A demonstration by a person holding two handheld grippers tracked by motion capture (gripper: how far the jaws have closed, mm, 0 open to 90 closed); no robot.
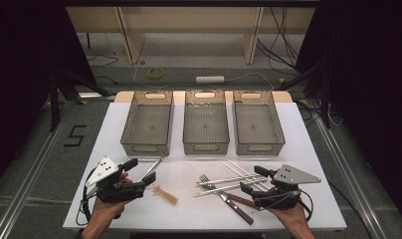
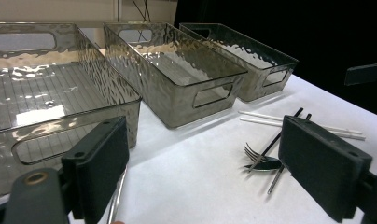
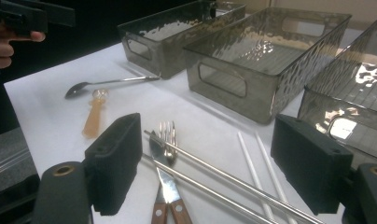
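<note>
left gripper (image 1: 139, 175) jaws spread wide, nothing pinched, spoon (image 1: 153, 168) just under its tips, right gripper (image 1: 252, 179) jaws spread too, fork (image 3: 166, 135), knife (image 3: 164, 186) and chopsticks (image 3: 214, 179) lying between and below them

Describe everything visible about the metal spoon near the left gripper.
The metal spoon is slim, silver and shiny, with a small oval bowl and a long thin handle. It lies flat on the white table, its handle running toward the front of the leftmost bin, beside an orange-handled utensil. The open left gripper hovers over its bowl end.
</note>
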